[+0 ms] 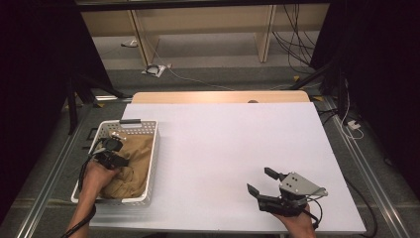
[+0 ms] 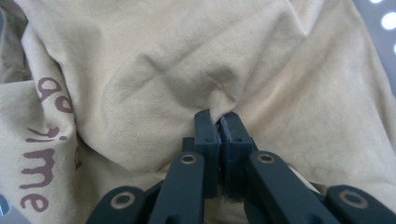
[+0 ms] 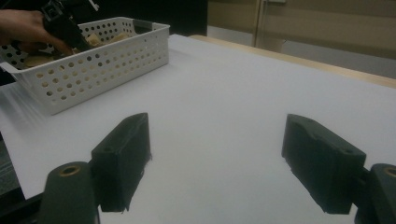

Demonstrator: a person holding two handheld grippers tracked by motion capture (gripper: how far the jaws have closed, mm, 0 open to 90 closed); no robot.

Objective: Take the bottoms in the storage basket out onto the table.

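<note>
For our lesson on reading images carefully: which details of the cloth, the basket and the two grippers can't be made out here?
- Beige cloth, left gripper view: its brown lettering runs off the left edge, so it cannot be read.
- White basket, high view: the cloth hides its floor and anything beneath.
- Left gripper, high view: jaws too small and dark to make out.
- Right gripper, right gripper view: its body is cut off by the bottom edge.

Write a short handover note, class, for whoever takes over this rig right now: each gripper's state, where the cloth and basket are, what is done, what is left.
Left gripper: shut, pinching a fold of the tan cloth inside the white basket.
Right gripper: open, holding nothing, low over the white table at its near right.
Done: cloth gripped.
Left: probably lift the cloth out of the basket onto the table; the cloth is still crumpled in the basket.
</note>
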